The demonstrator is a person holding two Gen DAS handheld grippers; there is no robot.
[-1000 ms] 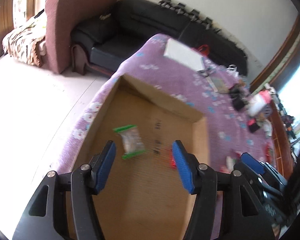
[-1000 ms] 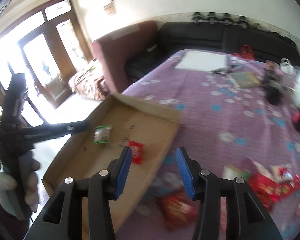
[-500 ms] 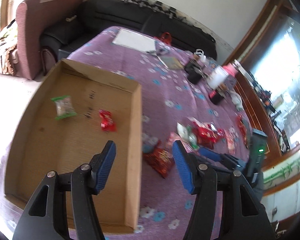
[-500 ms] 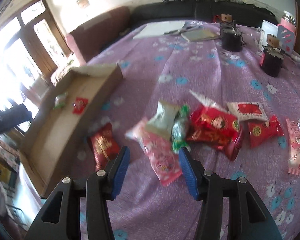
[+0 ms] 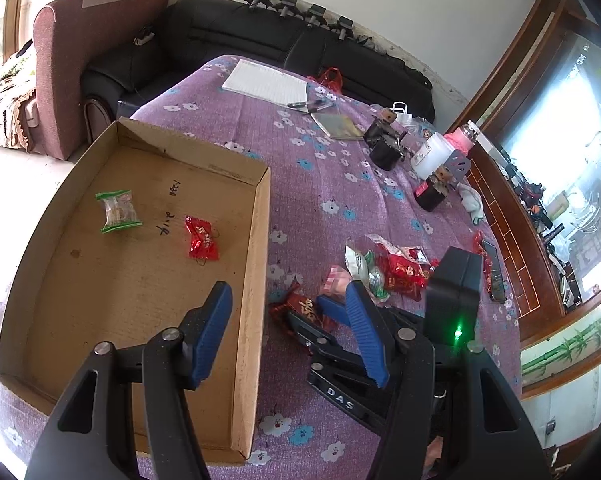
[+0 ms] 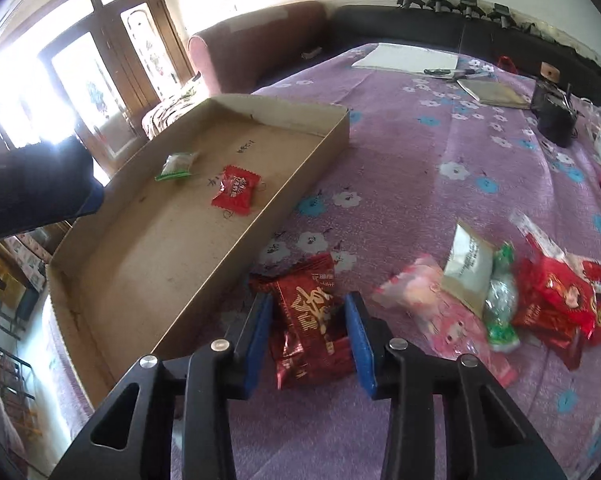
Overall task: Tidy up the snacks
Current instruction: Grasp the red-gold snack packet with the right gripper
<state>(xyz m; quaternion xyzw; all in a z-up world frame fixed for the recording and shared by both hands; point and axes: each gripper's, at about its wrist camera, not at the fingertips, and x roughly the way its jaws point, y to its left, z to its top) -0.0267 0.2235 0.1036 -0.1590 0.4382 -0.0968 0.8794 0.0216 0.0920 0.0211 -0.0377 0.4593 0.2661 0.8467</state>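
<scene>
A: Biggest first: purple cloth point(image 6: 440, 208), then box point(image 6: 260, 240) on it.

B: Box holds a green packet point(image 5: 117, 211) and a red candy point(image 5: 201, 238).

A: Right gripper point(image 6: 309, 340)?

B: Jaws just closing around the dark red pack point(image 6: 310, 320) beside the box (pads look touching). Left gripper point(image 5: 286, 334) open, empty.

We've got a purple flowered tablecloth point(image 5: 320, 184) with a white notepad point(image 5: 266, 82) up at 12 o'clock, a black sofa point(image 5: 236, 36) behind it, and a maroon armchair point(image 5: 84, 52) at 10 o'clock.
</scene>
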